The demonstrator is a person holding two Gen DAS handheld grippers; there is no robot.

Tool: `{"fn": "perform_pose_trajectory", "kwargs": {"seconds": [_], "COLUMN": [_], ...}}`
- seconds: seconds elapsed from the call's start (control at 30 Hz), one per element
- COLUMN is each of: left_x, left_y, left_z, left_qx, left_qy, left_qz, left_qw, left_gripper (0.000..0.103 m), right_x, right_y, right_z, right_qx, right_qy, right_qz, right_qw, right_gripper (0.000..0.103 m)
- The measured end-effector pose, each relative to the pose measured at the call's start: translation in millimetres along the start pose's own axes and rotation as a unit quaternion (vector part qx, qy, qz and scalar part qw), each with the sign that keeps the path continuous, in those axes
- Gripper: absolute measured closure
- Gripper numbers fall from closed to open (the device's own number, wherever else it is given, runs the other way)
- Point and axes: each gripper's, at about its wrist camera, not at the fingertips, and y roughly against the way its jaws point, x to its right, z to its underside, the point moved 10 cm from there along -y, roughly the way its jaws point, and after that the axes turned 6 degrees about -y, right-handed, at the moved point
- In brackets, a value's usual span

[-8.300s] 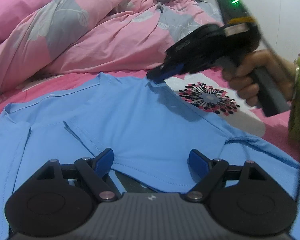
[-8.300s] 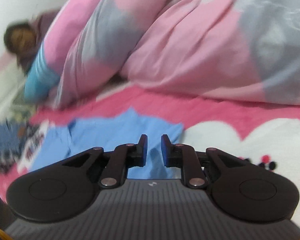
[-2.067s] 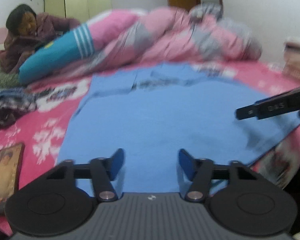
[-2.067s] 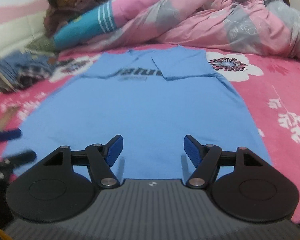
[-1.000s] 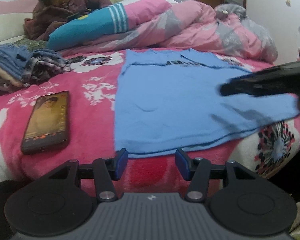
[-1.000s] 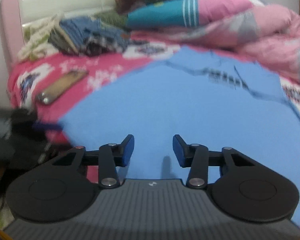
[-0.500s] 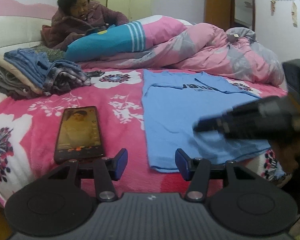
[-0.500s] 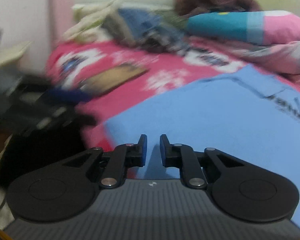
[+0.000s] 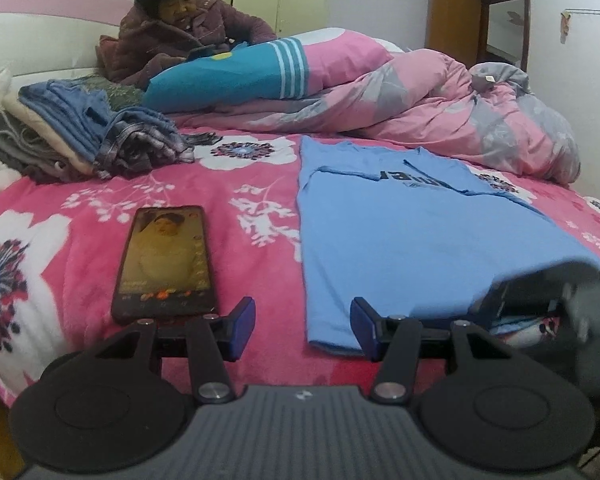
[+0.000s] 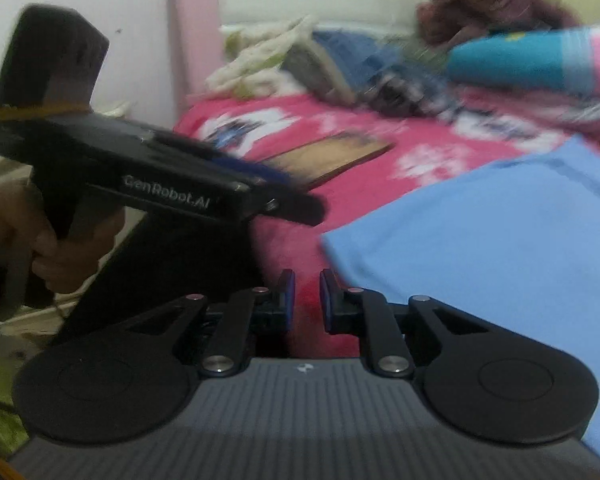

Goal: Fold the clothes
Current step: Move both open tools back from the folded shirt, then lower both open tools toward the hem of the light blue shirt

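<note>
Shirt (image 9: pixel 412 240) flat on bed (image 9: pixel 260 184); phone (image 9: pixel 166 258) left; clothes pile (image 9: pixel 80 136) behind phone.

A phone (image 9: pixel 165 259) lies flat on the pink flowery blanket (image 9: pixel 80 216), its screen lit up. Behind it sits a pile of folded clothes (image 9: pixel 76 140) — blue, grey and cream. A person in a dark red coat (image 9: pixel 180 40) leans on a blue striped pillow (image 9: pixel 228 76). A puffy pink and grey quilt (image 9: pixel 440 116) is bunched up beside it — a brown door (image 9: pixel 456 32) is far back.
</note>
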Motion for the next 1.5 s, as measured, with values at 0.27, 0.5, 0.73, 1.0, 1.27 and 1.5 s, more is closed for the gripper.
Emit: {"fn": "perform_pose_trajectory", "kwargs": {"seconds": [0.27,0.5,0.73,1.0,1.27,1.5], "left_x": [20.1,19.8,-6.4,-40.6,-17.5,58.2], "left_y": [-12.7,-15.2,1.4,12.5,-0.3,-38.3], "left_z": [-6.3,-4.5,-3.9,-8.6,-26.1,-21.0], "left_qx": [0.004,-0.007,-0.003,0.005,0.031,0.005], "left_qy": [-0.018,-0.039,-0.014,0.008,-0.006,-0.057], "left_qz": [0.01,-0.018,-0.069,-0.095,-0.042,0.036], "left_qw": [0.9998,0.999,0.9975,0.9954,0.9986,0.9977], "left_gripper": [0.049,0.049,0.049,0.049,0.049,0.049], "right_x": [54.2,26.7,41.9,-36.4,-29.2,57.5], "right_y": [27.1,48.4,0.9,-67.6,-16.7,78.9], "right_z": [20.0,22.7,-14.1,-10.5,3.4,39.4], "right_qx": [0.015,0.028,0.047,0.016,0.021,0.041], "right_qy": [-0.077,-0.065,-0.028,0.042,0.012,-0.113], "right_qz": [0.071,0.036,0.045,-0.031,-0.031,0.146], "right_qw": [0.994,0.997,0.997,0.999,0.999,0.982], "right_gripper": [0.088,0.089,0.09,0.099,0.098,0.097]}}
